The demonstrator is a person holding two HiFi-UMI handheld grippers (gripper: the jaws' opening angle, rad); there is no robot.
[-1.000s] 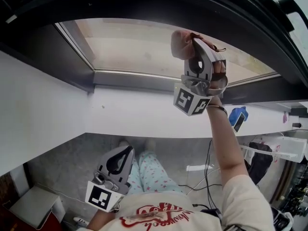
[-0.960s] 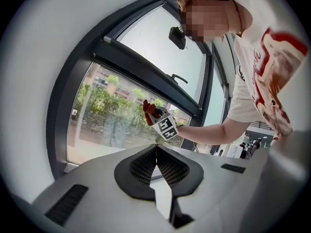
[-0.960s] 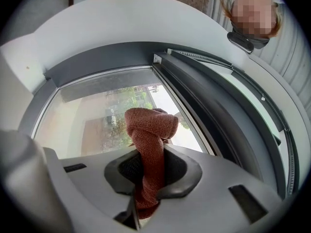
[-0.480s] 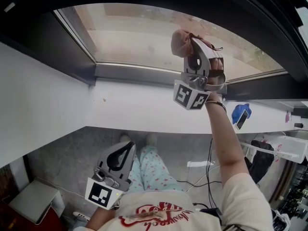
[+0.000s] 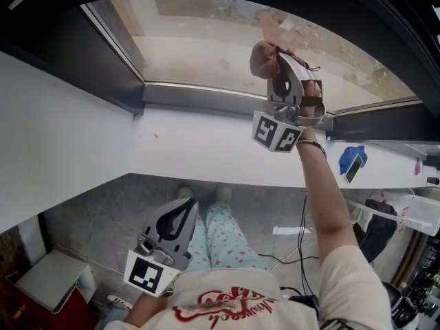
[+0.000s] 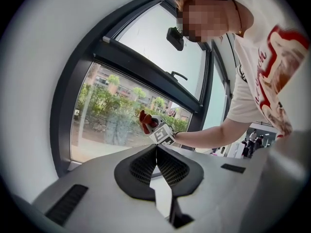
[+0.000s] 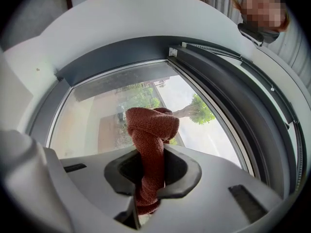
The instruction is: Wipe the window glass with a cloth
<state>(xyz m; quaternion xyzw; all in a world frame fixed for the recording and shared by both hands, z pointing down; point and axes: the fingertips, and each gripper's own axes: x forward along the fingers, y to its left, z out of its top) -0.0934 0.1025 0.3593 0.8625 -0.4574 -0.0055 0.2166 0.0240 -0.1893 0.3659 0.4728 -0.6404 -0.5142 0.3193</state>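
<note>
A rust-red knitted cloth [image 7: 150, 144] sticks out between the jaws of my right gripper [image 7: 151, 171], which is shut on it. In the head view that right gripper [image 5: 275, 64] is raised to the window glass [image 5: 199, 43], with the bunched cloth [image 5: 263, 57] against the lower part of the pane. My left gripper [image 5: 180, 215] hangs low by the person's legs, jaws shut and holding nothing. In the left gripper view the closed left gripper [image 6: 156, 149] points toward the window glass [image 6: 112, 120], with the cloth [image 6: 144, 120] seen far off.
A dark window frame [image 5: 103, 81] borders the pane, with a white sill [image 5: 206, 157] below it. A blue object [image 5: 352, 162] lies on the sill at the right. Cables [image 5: 301, 253] run across the floor. A handle [image 6: 179, 75] sits on the upper frame.
The head camera has tilted, so the window and sill sit slightly lower and further right in view. The right gripper stays against the glass with the cloth; the left has barely moved.
</note>
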